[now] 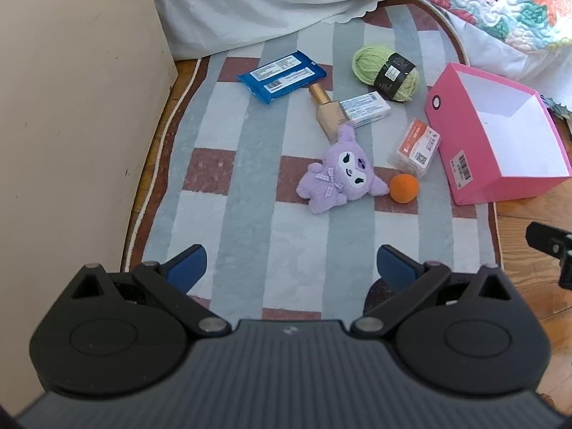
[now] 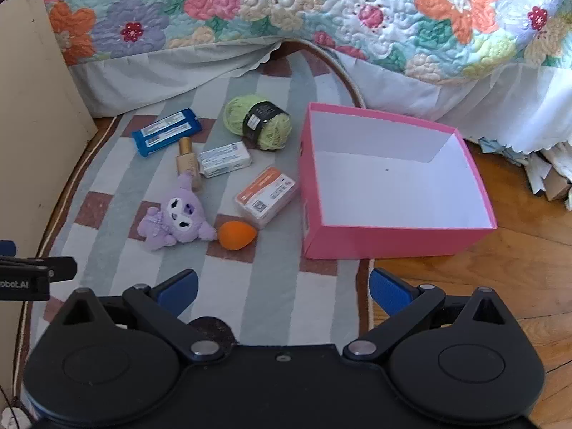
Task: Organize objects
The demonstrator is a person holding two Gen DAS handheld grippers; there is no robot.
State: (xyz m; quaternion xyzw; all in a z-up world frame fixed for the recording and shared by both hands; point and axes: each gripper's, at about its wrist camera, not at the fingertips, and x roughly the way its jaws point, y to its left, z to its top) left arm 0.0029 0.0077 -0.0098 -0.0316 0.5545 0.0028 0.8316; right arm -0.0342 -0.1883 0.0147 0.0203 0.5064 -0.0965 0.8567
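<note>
Loose objects lie on a striped rug point(image 1: 250, 214): a purple plush toy point(image 1: 339, 175) point(image 2: 177, 214), an orange sponge ball point(image 1: 404, 187) point(image 2: 236, 235), a clear box with an orange label point(image 1: 416, 146) point(image 2: 266, 196), a white packet point(image 1: 364, 109) point(image 2: 223, 159), a gold-capped bottle point(image 1: 325, 111) point(image 2: 188, 161), a blue wipes pack point(image 1: 282, 75) point(image 2: 166, 136) and green yarn point(image 1: 386, 71) point(image 2: 257, 121). An empty pink box point(image 1: 461, 164) point(image 2: 393, 243) stands to their right. My left gripper point(image 1: 291, 268) and right gripper point(image 2: 282, 287) are open, empty, and hover short of the objects.
A bed with a floral quilt point(image 2: 321, 10) and white skirt runs along the back. A cream cabinet side point(image 1: 71, 107) stands at the left. Wooden floor point(image 2: 500, 279) lies right of the rug. Crumpled paper point(image 2: 547, 171) sits under the bed's right end.
</note>
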